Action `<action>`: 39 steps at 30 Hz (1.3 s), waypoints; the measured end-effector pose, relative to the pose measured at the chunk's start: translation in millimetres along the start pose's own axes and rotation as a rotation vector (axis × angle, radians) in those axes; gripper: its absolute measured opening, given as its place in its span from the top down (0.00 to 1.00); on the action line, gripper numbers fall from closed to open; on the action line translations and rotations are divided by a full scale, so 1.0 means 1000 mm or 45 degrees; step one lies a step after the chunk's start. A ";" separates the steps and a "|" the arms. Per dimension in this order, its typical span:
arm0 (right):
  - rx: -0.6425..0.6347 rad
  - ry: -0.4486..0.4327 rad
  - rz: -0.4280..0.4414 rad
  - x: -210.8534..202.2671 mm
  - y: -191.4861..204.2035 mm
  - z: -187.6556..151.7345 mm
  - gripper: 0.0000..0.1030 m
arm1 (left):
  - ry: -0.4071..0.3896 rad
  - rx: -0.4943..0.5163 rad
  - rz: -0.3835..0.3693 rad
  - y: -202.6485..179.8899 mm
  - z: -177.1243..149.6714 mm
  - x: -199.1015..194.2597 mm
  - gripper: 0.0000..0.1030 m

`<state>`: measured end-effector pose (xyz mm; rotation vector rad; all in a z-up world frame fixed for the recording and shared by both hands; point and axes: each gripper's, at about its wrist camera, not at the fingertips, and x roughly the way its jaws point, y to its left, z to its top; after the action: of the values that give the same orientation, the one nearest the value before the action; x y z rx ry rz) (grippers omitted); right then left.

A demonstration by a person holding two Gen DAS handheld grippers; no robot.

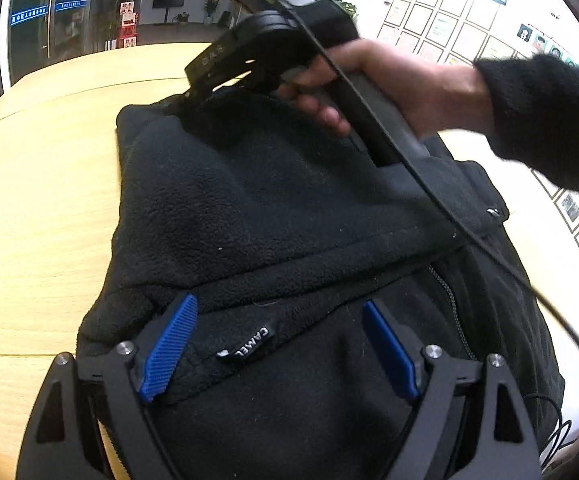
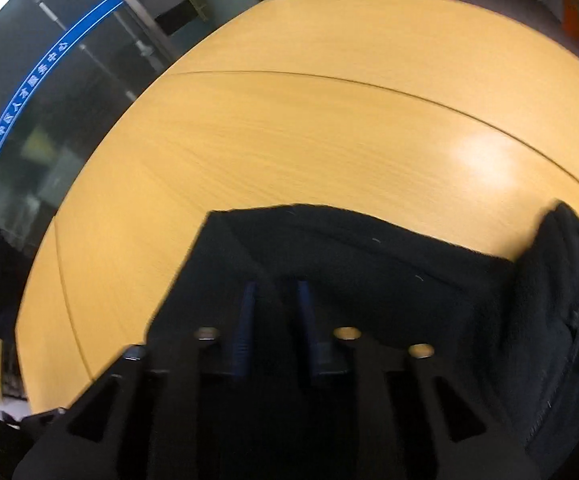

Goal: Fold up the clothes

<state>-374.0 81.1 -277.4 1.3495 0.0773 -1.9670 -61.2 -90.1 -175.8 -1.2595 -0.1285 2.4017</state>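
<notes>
A black fleece jacket (image 1: pixel 273 200) lies folded on the light wooden table (image 1: pixel 41 200), its white-lettered collar label (image 1: pixel 249 346) facing up. My left gripper (image 1: pixel 279 340) hovers open over the collar end, with the label between its blue pads (image 1: pixel 167 346). A hand (image 1: pixel 389 84) holds my right gripper at the jacket's far edge. In the right wrist view my right gripper (image 2: pixel 276 300) is shut on a fold of the fleece jacket (image 2: pixel 389 272), the blue pads (image 2: pixel 246 316) close together with cloth between them.
Bare table (image 2: pixel 309 132) stretches beyond the jacket's far edge. A black cable (image 1: pixel 469 236) from the right gripper trails across the jacket's right side. A dark sleeve (image 1: pixel 549 120) reaches in from the right. Glass doors and a wall of framed papers stand behind.
</notes>
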 end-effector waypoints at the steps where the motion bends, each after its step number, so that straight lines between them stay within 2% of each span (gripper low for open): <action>1: 0.014 -0.054 -0.004 -0.013 -0.002 -0.006 0.67 | -0.001 -0.018 -0.011 0.001 0.000 -0.003 0.15; 3: 0.031 -0.177 0.003 -0.050 -0.006 -0.027 0.45 | -0.010 -0.052 -0.035 0.002 0.002 -0.014 0.15; 5: 0.003 -0.252 -0.015 -0.081 -0.009 -0.054 0.39 | -0.071 -0.059 -0.064 0.000 0.006 -0.030 0.15; 8: -0.060 -0.247 -0.125 -0.112 -0.018 -0.103 0.39 | -0.120 -0.036 -0.082 -0.004 0.016 -0.039 0.15; 11: -0.009 -0.200 -0.249 -0.124 -0.041 -0.145 0.39 | -0.060 -0.044 -0.069 0.001 0.026 -0.009 0.15; 13: 0.074 -0.165 -0.322 -0.124 -0.069 -0.163 0.39 | -0.037 -0.027 -0.049 0.000 0.015 0.002 0.16; 15: 0.088 -0.150 -0.395 -0.131 -0.096 -0.185 0.41 | -0.014 -0.013 -0.030 -0.002 0.006 0.010 0.15; 17: 0.056 -0.172 -0.458 -0.138 -0.092 -0.194 0.41 | 0.008 -0.014 -0.018 -0.004 0.003 0.005 0.15; 19: 0.067 -0.234 -0.446 -0.158 -0.083 -0.202 0.40 | 0.027 -0.018 -0.009 -0.006 0.000 0.000 0.15; 21: 0.068 -0.292 -0.427 -0.177 -0.068 -0.220 0.26 | 0.021 -0.011 -0.004 -0.001 0.002 -0.006 0.15; 22: 0.067 -0.293 -0.436 -0.180 -0.062 -0.229 0.25 | 0.023 0.003 0.004 0.002 0.003 -0.005 0.15; 25: 0.128 -0.156 -0.518 -0.156 -0.068 -0.255 0.28 | 0.084 0.056 0.053 -0.007 0.010 0.018 0.15; 27: 0.170 -0.198 -0.532 -0.174 -0.067 -0.268 0.31 | 0.071 0.045 0.059 -0.011 0.006 -0.003 0.16; 31: 0.289 -0.278 -0.525 -0.231 -0.056 -0.299 0.29 | 0.045 0.021 0.071 -0.018 -0.001 -0.046 0.16; 34: 0.352 -0.240 -0.518 -0.267 -0.034 -0.337 0.29 | 0.064 -0.006 0.063 -0.024 -0.019 -0.078 0.16; 39: 0.489 -0.129 -0.500 -0.349 0.022 -0.436 0.28 | 0.177 -0.074 0.033 -0.034 -0.079 -0.131 0.16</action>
<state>41.7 440.2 -174.9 1.5623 -0.0966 -2.4722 78.6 -121.8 -112.3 -1.4579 -0.1422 2.3386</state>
